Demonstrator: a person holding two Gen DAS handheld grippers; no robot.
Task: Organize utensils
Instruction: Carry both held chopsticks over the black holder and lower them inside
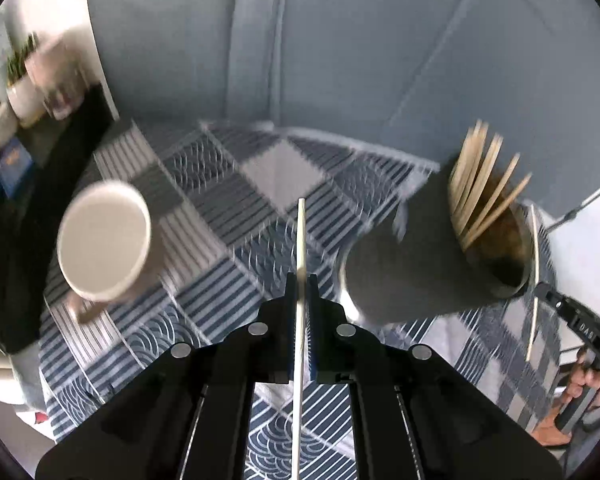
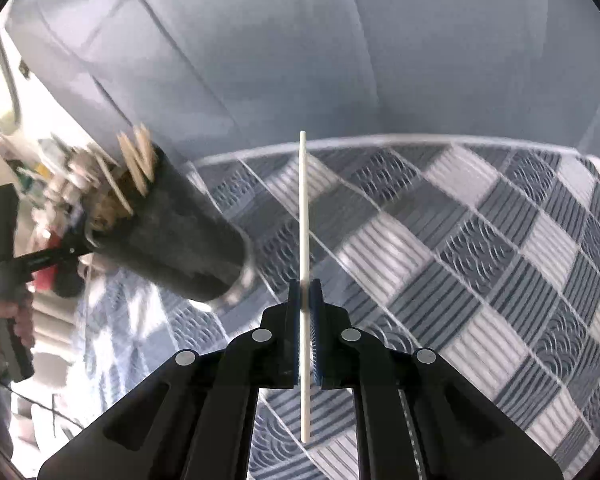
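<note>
My left gripper (image 1: 301, 280) is shut on a pale chopstick (image 1: 301, 240) that points forward above the patterned tablecloth (image 1: 220, 208). My right gripper (image 2: 305, 286) is shut on another pale chopstick (image 2: 304, 200), held upright in the view. A dark cylindrical holder (image 1: 420, 256) with several wooden chopsticks (image 1: 480, 176) stands to the right of the left gripper. The holder also shows in the right wrist view (image 2: 176, 236), to the left of the right gripper. The right gripper with its chopstick (image 1: 534, 280) appears at the far right of the left wrist view.
A white mug (image 1: 104, 240) stands on the cloth at the left. A grey sofa (image 1: 340, 40) lies behind the table. Small plant pots (image 1: 20, 88) and a dark shelf are at the far left. The other hand-held gripper (image 2: 8, 240) shows at the left of the right wrist view.
</note>
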